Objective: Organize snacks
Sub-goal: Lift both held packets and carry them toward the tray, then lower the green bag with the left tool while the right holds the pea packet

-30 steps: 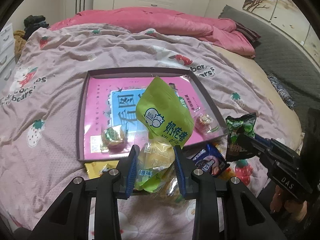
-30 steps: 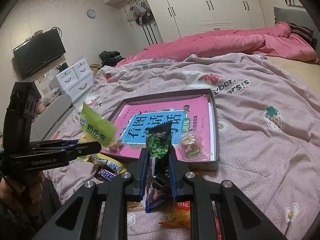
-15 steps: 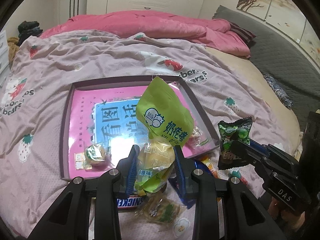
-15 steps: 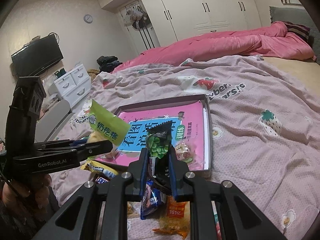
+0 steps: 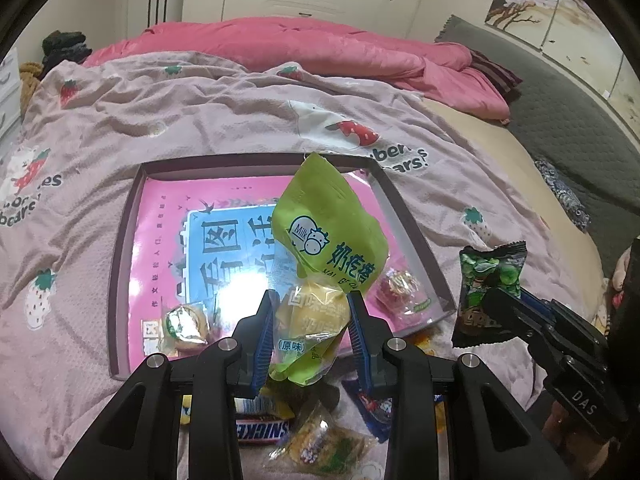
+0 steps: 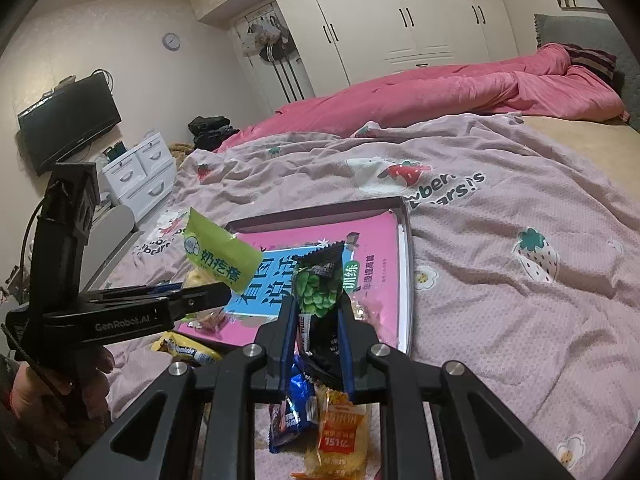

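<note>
My left gripper [image 5: 314,320] is shut on a lime-green milk snack packet [image 5: 332,236], held just above the near edge of a shallow dark-rimmed tray [image 5: 120,264] lined with a pink book cover. The tray holds a gold-wrapped snack [image 5: 184,326] at its near left and a clear-wrapped red candy [image 5: 400,288] at its near right. My right gripper [image 6: 318,320] is shut on a black packet of green peas [image 6: 318,280], off the tray's near right corner; the same pea packet [image 5: 488,280] shows at the right of the left wrist view. The green milk packet [image 6: 220,256] appears left in the right wrist view.
Loose snacks lie on the strawberry-print blanket in front of the tray: a Snickers bar [image 5: 262,430], a yellow cracker pack [image 5: 328,444], a blue wrapper [image 6: 290,400] and an orange packet [image 6: 340,436]. A pink duvet [image 5: 280,48] is heaped at the far side. A person's hand [image 6: 44,396] holds the left gripper.
The left gripper with the green packet has shifted toward the tray's near right part, so the tray sits further left in its view. The right gripper has stayed almost still with the pea packet.
</note>
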`<action>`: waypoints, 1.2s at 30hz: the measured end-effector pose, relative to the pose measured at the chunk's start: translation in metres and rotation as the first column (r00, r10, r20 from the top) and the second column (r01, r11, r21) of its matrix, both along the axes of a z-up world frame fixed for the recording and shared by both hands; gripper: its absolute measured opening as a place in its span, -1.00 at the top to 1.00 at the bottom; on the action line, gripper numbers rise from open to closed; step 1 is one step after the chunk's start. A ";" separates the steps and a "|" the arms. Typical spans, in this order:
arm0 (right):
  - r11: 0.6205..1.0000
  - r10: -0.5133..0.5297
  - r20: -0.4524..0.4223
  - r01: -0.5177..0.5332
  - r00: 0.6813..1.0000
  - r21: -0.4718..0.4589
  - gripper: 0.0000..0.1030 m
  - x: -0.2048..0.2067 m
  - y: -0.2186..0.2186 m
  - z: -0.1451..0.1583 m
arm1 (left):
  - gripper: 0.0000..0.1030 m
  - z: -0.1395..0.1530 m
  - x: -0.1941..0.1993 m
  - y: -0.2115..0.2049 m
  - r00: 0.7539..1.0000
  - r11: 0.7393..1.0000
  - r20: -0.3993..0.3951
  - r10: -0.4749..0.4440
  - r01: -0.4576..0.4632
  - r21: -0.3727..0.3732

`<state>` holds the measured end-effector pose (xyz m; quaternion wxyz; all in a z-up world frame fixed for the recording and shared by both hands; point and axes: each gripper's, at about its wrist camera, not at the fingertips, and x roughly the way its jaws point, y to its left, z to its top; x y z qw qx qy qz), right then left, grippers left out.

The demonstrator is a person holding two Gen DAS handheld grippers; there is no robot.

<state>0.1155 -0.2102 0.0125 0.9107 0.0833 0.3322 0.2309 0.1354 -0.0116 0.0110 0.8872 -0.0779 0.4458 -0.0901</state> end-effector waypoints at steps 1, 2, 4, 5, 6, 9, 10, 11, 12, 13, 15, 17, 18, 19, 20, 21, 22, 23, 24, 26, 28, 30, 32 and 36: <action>1.000 -0.003 -0.002 0.003 1.000 0.000 0.62 0.002 0.000 -0.001 | 0.32 -0.001 0.002 0.000 1.000 1.000 -0.001 0.001 -0.001 0.000; 1.000 -0.007 -0.004 0.007 1.000 0.000 0.62 0.003 -0.001 -0.001 | 0.32 -0.002 0.003 -0.001 1.000 1.000 -0.003 0.001 -0.001 0.000; 1.000 -0.011 -0.007 0.011 1.000 0.005 0.62 0.005 -0.002 -0.002 | 0.32 -0.005 0.006 -0.002 1.000 1.000 -0.009 0.001 -0.001 0.000; 1.000 -0.012 -0.008 0.012 1.000 0.006 0.62 0.006 -0.002 -0.002 | 0.32 -0.007 0.008 -0.002 1.000 1.000 -0.012 0.001 -0.001 0.001; 1.000 -0.011 -0.008 0.011 1.000 0.007 0.62 0.007 -0.002 -0.002 | 0.32 -0.008 0.009 -0.002 1.000 1.000 -0.017 0.002 -0.002 0.001; 1.000 -0.010 -0.008 0.010 1.000 0.007 0.62 0.008 -0.002 -0.002 | 0.32 -0.014 0.013 -0.003 1.000 1.000 -0.027 0.002 -0.002 0.000; 1.000 -0.013 -0.007 0.013 1.000 0.005 0.62 0.008 -0.002 -0.002 | 0.32 -0.015 0.014 -0.004 1.000 1.000 -0.029 0.001 -0.001 0.001; 1.000 -0.014 -0.009 0.014 1.000 0.002 0.62 0.010 -0.001 -0.002 | 0.32 -0.017 0.015 -0.005 1.000 1.000 -0.031 0.001 -0.001 0.002; 1.000 -0.012 -0.011 0.012 1.000 0.003 0.62 0.012 -0.001 -0.003 | 0.32 -0.020 0.017 -0.005 0.999 1.000 -0.037 0.002 -0.002 0.005; 1.000 -0.014 -0.011 0.014 1.000 0.005 0.62 0.014 -0.001 -0.003 | 0.32 -0.022 0.019 -0.006 0.999 1.000 -0.044 0.002 -0.002 0.004; 1.000 -0.014 -0.019 0.014 1.000 0.004 0.62 0.019 -0.001 -0.005 | 0.32 -0.026 0.022 -0.007 0.999 1.000 -0.053 0.004 -0.004 -0.001; 1.000 -0.018 -0.026 0.018 0.999 -0.002 0.62 0.023 -0.001 -0.008 | 0.32 -0.029 0.024 -0.008 0.999 1.000 -0.055 0.003 -0.002 0.002; 1.000 -0.021 -0.028 0.021 0.999 -0.002 0.62 0.025 -0.001 -0.010 | 0.32 -0.031 0.025 -0.008 0.999 1.000 -0.054 0.004 -0.004 0.005; 1.000 -0.026 -0.032 0.026 0.999 -0.002 0.62 0.027 -0.002 -0.011 | 0.32 -0.032 0.026 -0.008 0.998 1.000 -0.055 0.006 -0.005 0.004; 1.000 -0.031 -0.039 0.031 0.999 0.000 0.62 0.029 -0.003 -0.012 | 0.32 -0.033 0.027 -0.008 0.998 1.000 -0.059 0.005 -0.005 0.002; 0.999 -0.036 -0.043 0.037 0.998 0.004 0.62 0.031 -0.004 -0.014 | 0.32 -0.035 0.028 -0.008 0.998 1.000 -0.065 0.005 -0.005 0.001; 0.999 -0.040 -0.048 0.041 0.998 0.008 0.62 0.032 -0.005 -0.015 | 0.32 -0.037 0.028 -0.008 0.998 1.000 -0.066 0.005 -0.005 0.002; 0.999 -0.043 -0.052 0.044 0.998 0.011 0.62 0.034 -0.006 -0.016 | 0.32 -0.038 0.029 -0.008 0.998 1.000 -0.067 0.006 -0.005 0.004; 0.999 -0.045 -0.053 0.046 0.998 0.011 0.62 0.035 -0.006 -0.016 | 0.32 -0.040 0.030 -0.008 0.998 1.000 -0.070 0.007 -0.006 0.006; 0.999 -0.047 -0.051 0.047 0.998 0.003 0.62 0.038 -0.006 -0.017 | 0.32 -0.042 0.031 -0.007 0.997 1.000 -0.077 0.005 -0.005 0.003; 0.999 -0.047 -0.049 0.047 0.998 0.004 0.62 0.041 -0.006 -0.018 | 0.32 -0.044 0.031 -0.008 0.997 1.000 -0.080 0.003 -0.003 0.006; 0.999 -0.048 -0.049 0.048 0.998 -0.003 0.62 0.043 -0.005 -0.018 | 0.32 -0.046 0.032 -0.008 0.997 1.000 -0.084 0.001 0.000 0.007; 0.999 -0.052 -0.053 0.052 0.997 -0.004 0.62 0.045 -0.005 -0.019 | 0.32 -0.049 0.032 -0.008 0.996 1.000 -0.091 -0.002 0.003 0.005; 0.999 -0.052 -0.064 0.051 0.997 -0.008 0.62 0.048 -0.005 -0.022 | 0.32 -0.052 0.033 -0.010 0.995 1.000 -0.099 -0.006 0.007 0.005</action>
